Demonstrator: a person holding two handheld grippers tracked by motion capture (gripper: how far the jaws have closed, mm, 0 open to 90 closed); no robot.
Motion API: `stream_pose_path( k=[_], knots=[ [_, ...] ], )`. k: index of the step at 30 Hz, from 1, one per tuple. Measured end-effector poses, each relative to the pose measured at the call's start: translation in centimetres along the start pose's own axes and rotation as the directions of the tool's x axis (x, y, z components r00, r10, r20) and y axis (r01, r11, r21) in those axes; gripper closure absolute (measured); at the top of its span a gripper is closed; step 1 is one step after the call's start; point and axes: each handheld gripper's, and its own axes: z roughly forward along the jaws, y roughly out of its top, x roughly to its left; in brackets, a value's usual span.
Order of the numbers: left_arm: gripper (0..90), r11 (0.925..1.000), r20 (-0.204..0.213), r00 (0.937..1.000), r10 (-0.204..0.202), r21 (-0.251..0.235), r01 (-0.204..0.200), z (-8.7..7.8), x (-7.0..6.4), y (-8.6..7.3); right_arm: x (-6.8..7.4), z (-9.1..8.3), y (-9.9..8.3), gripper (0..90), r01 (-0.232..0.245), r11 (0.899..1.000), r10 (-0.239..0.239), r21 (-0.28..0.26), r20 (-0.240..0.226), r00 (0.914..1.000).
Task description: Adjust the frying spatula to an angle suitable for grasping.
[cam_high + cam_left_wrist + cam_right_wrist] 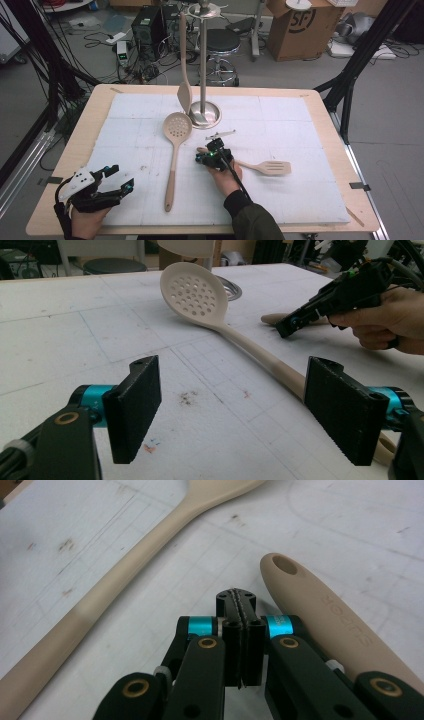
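The right gripper (242, 645) has its jaws clenched on nothing, their tips just beside the handle end of the slotted spatula (267, 167), which lies flat on the surface to the right of the skimmer spoon (175, 150). The spatula looks light, stiff and smooth, so likely slippery; the handle near its hanging hole seems the best hold. The left gripper (232, 407) is released, jaws wide. The right gripper view reveals the hole and embossed lettering; the high view alone shows the stand (204, 65) behind the spoon.
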Motion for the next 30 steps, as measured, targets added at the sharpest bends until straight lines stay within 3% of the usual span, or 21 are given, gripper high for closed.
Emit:
stream_pose_path(
  k=[4,15,19,23,28,30],
  knots=[
    [23.9,1.0,0.001,1.0,0.001,0.001,-0.001,-0.1,0.0,0.0,-0.7,0.0,0.6,90.0,-0.011,1.0,0.011,-0.001,0.04,0.9992],
    [23.9,1.0,0.0,1.0,0.0,0.0,0.0,-0.3,0.0,0.0,-3.5,-0.7,1.4,90.0,-0.075,0.997,0.076,-0.019,0.092,0.9928],
    [23.9,1.0,-0.001,1.0,-0.002,-0.004,0.002,-0.3,0.0,0.0,-4.7,-1.0,1.4,90.0,-0.127,0.991,0.13,-0.035,0.088,0.9876],
    [23.9,1.0,-0.001,1.0,-0.002,-0.004,0.002,-0.3,0.0,0.0,-4.8,-1.2,1.3,90.0,-0.14,0.99,0.142,-0.032,0.087,0.986],
    [23.9,1.0,-0.003,1.0,-0.006,-0.002,0.006,-0.2,0.0,0.0,-5.1,-2.7,0.8,85.8,-0.144,0.987,0.145,-0.076,0.012,0.9894],
    [23.9,1.0,0.001,1.0,0.002,0.004,-0.002,-0.1,0.0,0.0,-5.2,-3.4,0.6,82.9,-0.136,0.988,0.138,-0.078,0.009,0.9904]
  ],
)
